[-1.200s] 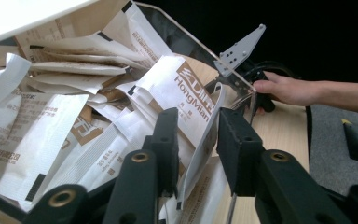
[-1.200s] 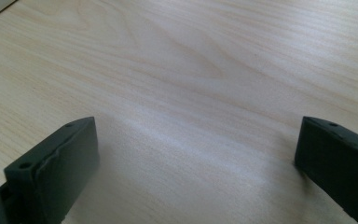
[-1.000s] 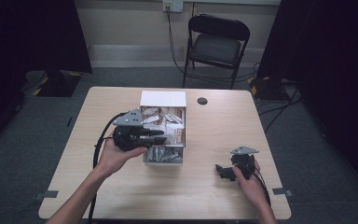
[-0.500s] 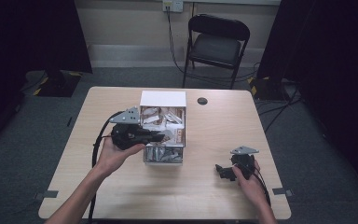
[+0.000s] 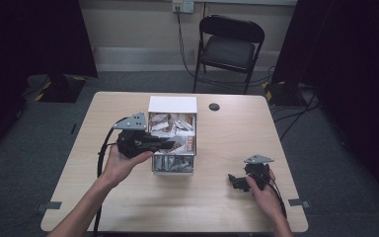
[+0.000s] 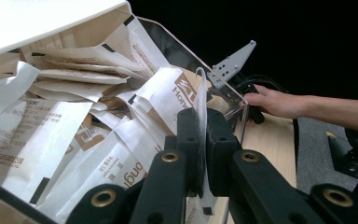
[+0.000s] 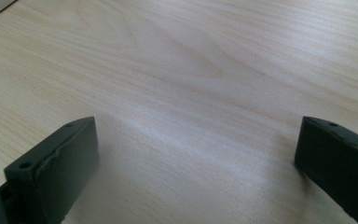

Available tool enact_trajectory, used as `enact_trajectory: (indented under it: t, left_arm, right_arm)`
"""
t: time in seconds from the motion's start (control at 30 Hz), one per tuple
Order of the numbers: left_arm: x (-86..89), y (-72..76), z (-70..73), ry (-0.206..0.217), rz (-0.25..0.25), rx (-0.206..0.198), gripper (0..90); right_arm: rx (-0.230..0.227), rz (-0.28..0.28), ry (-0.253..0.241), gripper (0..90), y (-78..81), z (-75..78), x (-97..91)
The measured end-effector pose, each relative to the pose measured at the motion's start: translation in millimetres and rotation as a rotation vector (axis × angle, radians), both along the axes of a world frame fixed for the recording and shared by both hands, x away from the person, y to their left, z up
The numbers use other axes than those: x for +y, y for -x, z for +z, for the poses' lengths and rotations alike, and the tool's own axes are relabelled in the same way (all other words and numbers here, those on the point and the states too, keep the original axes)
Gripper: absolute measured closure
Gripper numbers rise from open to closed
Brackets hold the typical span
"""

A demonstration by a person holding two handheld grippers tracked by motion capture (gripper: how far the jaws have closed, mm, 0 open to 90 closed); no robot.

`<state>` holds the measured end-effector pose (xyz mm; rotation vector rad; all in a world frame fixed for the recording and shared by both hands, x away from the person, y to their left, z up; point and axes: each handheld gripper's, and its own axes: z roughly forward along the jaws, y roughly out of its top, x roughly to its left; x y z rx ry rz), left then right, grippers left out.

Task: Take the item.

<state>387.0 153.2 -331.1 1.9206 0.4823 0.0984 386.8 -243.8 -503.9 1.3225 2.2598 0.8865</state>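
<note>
Dim room, dark curtains (image 5: 34,34) at both sides, black folding chair (image 5: 229,49) against the far wall beyond the surface. Pale wood surface (image 5: 128,207), grey carpet around it. Small black round disc (image 5: 214,106) near the far edge.

Clear box (image 5: 172,168) with a white far section, standing near the middle of the surface, crammed with white and brown paper sachets (image 6: 74,140) lying every which way.

Left gripper (image 5: 164,143) held level over the box's left side, reaching in among the contents. Left gripper view: jaws have just been closing, now clenched on one white sachet (image 6: 201,107) standing on edge, pinched flat between the two black fingers (image 6: 188,135). Held sachet at the box's clear wall, its top edge sticking up above the fingers. Brown lettering on the neighbouring packet, partly readable, not enough to name.

Right gripper (image 5: 234,181) low on the surface near the right front corner, well apart from the box. Right gripper view: fingers (image 7: 56,163) released, spread wide, bare wood grain between them, nothing held. Right hand (image 6: 279,102) also seen past the box's corner in the left gripper view, resting at the surface with its grey plate above.

Cable from left gripper trailing back along the forearm.
</note>
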Motion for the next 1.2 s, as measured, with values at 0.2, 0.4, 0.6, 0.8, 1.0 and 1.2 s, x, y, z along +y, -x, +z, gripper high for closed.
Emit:
enact_trajectory:
  t: [0.2,0.4,0.6,0.8,1.0,1.2]
  left_arm:
    - [2.0,0.9,2.7,0.026,-0.002,0.005,86.6]
    - [1.8,6.4,9.9,0.026,-0.007,-0.023,86.6]
    - [2.5,10.4,15.6,0.036,-0.015,-0.041,86.6]
    - [5.6,12.3,19.9,0.046,-0.012,-0.050,86.6]
    - [11.0,15.3,26.3,0.067,-0.011,-0.062,86.6]
    - [18.4,17.1,31.9,0.083,-0.006,-0.074,86.6]
  right_arm:
    - [0.001,-0.001,0.000,0.0,0.1,0.0,0.0]
    - [0.000,0.000,0.000,0.0,0.0,0.0,0.0]
    - [0.000,0.000,0.000,0.0,0.0,0.0,0.0]
    - [0.000,0.000,0.000,0.0,0.0,0.0,0.0]
    - [0.001,-0.001,0.000,0.0,0.1,0.0,0.0]
    - [0.000,0.000,0.000,0.0,0.0,0.0,0.0]
